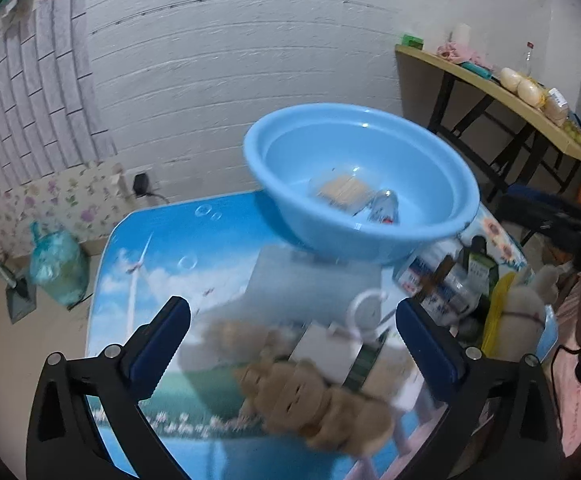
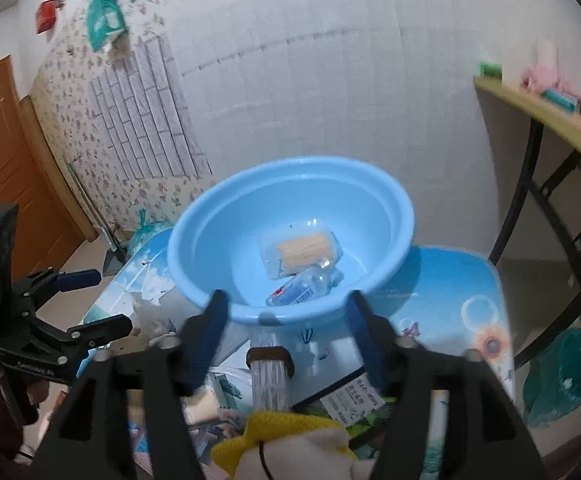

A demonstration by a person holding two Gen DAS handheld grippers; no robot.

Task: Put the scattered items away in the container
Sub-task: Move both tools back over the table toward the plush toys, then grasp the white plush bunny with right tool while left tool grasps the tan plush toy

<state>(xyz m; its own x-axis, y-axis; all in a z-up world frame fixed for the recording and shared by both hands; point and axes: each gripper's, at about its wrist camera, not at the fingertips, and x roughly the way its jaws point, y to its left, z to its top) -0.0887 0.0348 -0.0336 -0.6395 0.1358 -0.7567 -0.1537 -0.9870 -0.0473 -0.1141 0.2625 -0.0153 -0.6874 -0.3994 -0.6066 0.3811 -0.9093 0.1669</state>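
— Basin (image 1: pixel 290 184) first: what does it look like, and where is it?

— Pale blue plastic, round and deep, sitting at twelve o'clock on the picture-printed table (image 1: pixel 194 240). Inside lie a clear box of wooden sticks (image 2: pixel 302 250) and a small water bottle (image 2: pixel 304 286) on its side.

— And working left to right across the table?

— In the left wrist view, the left gripper (image 1: pixel 292 312) stands with its jaws spread wide and nothing pressed between them. Below it, at six o'clock, lies a brown plush toy (image 1: pixel 310 396) (badly blurred), with a white box (image 1: pixel 326 352) and a white looped cord (image 1: pixel 364 308) just beyond. At three o'clock, a heap of packets (image 1: pixel 446 280) and a pale stuffed animal (image 1: pixel 526 300).

— The other tool?

— The right gripper (image 2: pixel 286 316) is open too, empty. A striped cylinder with a brown cap (image 2: pixel 270 376) lies between it and the basin, beside something yellow (image 2: pixel 274 428).
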